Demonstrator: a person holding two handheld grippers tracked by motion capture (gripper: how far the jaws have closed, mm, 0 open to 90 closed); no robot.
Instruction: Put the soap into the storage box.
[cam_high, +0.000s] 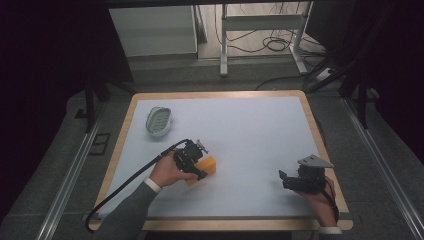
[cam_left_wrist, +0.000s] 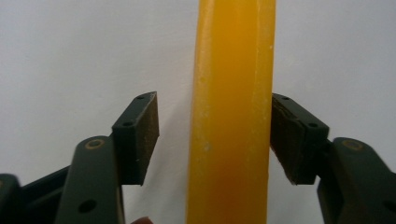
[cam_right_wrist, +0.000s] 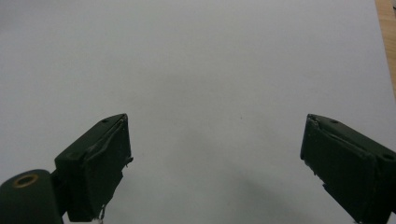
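The counter (cam_high: 260, 125) lay white before me, mostly bare. The yellow block (cam_high: 206, 167) sat left of centre, standing on its thin edge between my left tongs (cam_left_wrist: 215, 135). Those tongs were spread: the right pad (cam_left_wrist: 285, 140) looked to be touching the block, the left pad (cam_left_wrist: 147, 135) stood clear. I judged that closing unevenly could push the block sideways or tip it flat. My right tongs (cam_right_wrist: 215, 163) hung released over bare counter near the right edge. A small oval dish (cam_high: 159, 120) sat far left.
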